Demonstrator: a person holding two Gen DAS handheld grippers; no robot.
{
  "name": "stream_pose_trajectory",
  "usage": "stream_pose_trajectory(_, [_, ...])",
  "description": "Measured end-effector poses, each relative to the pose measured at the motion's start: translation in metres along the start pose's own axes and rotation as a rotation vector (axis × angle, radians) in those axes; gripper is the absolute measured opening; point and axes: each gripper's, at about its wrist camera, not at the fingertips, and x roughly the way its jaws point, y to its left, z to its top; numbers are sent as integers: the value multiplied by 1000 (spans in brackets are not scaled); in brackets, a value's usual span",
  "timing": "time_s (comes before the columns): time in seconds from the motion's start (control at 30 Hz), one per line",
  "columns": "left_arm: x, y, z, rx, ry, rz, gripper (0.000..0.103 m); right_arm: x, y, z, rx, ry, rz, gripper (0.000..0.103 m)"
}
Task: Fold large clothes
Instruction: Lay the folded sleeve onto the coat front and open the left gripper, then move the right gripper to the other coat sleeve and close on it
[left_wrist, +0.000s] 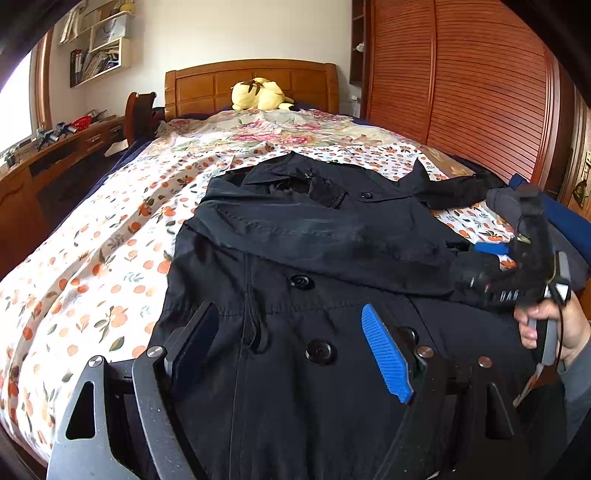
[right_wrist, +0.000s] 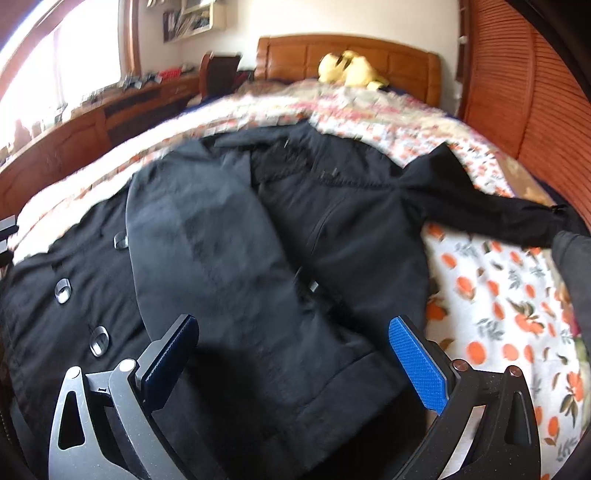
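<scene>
A black buttoned coat (left_wrist: 295, 258) lies front-up on the floral bedspread (left_wrist: 92, 266). One sleeve (right_wrist: 229, 258) is folded diagonally across the chest. The other sleeve (left_wrist: 454, 192) stretches out to the right over the bedspread. My left gripper (left_wrist: 288, 308) is open just above the coat's button row, with nothing pinched between its blue pads. A hand (left_wrist: 554, 332) holds my right gripper (left_wrist: 476, 262) at the coat's right side. In the right wrist view the right gripper (right_wrist: 291, 321) hovers open over the folded sleeve's cuff end, its fingers wide apart.
A yellow plush toy (left_wrist: 258, 94) rests by the wooden headboard (left_wrist: 251, 85). A slatted wooden wardrobe (left_wrist: 461, 92) lines the right side of the bed. A desk (left_wrist: 55, 155) and a chair (left_wrist: 138, 114) stand on the left. Dark blue cloth (left_wrist: 569, 218) lies at the right edge.
</scene>
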Motion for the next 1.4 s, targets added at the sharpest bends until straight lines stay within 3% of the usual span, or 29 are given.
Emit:
stream_pose_trajectory(0.53, [71, -33, 53, 81, -72, -32, 81, 20, 2, 2, 14, 44, -5, 102])
stream_pose_trajectory(0.83, [103, -31, 47, 37, -69, -56, 81, 14, 1, -4, 21, 15, -1, 102])
stream_pose_trajectory(1.13, [108, -33, 41, 21, -73, -72, 81, -3, -3, -10, 40, -21, -5, 102])
stream_pose_trajectory(1.27, [108, -33, 38, 26, -78, -64, 81, -25, -7, -9, -2, -52, -70, 102])
stream_pose_trajectory(1.4, [109, -32, 39, 23, -74, -71, 81, -46, -33, 0, 53, -95, -122, 102])
